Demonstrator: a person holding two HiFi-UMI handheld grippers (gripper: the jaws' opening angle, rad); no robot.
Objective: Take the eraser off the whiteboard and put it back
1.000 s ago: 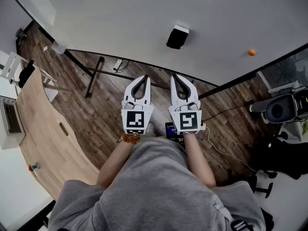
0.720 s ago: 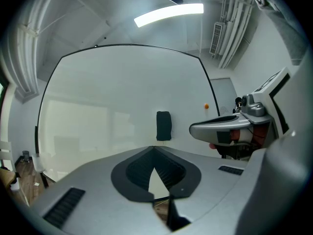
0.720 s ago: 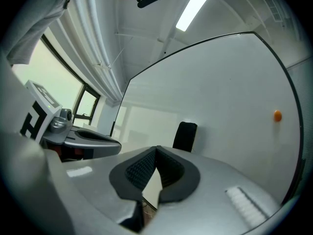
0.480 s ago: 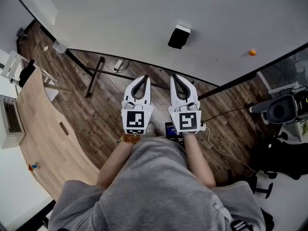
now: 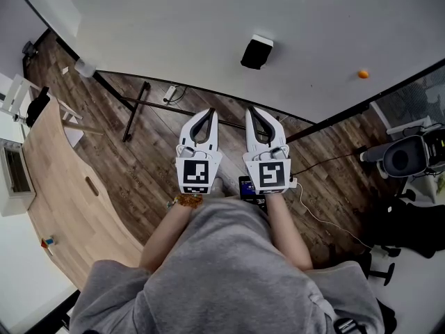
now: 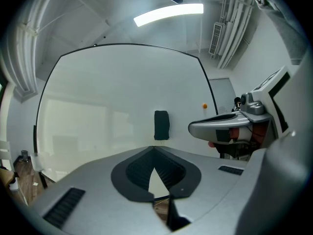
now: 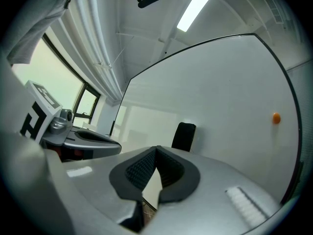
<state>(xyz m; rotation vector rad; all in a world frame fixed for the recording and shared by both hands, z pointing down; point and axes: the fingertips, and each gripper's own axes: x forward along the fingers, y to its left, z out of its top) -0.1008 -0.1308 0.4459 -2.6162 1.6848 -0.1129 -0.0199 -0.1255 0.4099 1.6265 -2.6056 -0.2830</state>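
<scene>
At frame centre, the left gripper [image 5: 206, 112] and right gripper [image 5: 254, 111] are held shut and empty, aimed toward the eraser [image 5: 256, 53] stuck on the whiteboard [image 5: 174, 26].

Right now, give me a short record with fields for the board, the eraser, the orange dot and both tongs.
Board: large white whiteboard, standing in front of the person
Eraser: black rectangular eraser, on the board, untouched
Dot: small orange round dot, on the board, to the right of the eraser
Left tongs: shut, empty, short of the board
Right tongs: shut, empty, short of the board
</scene>
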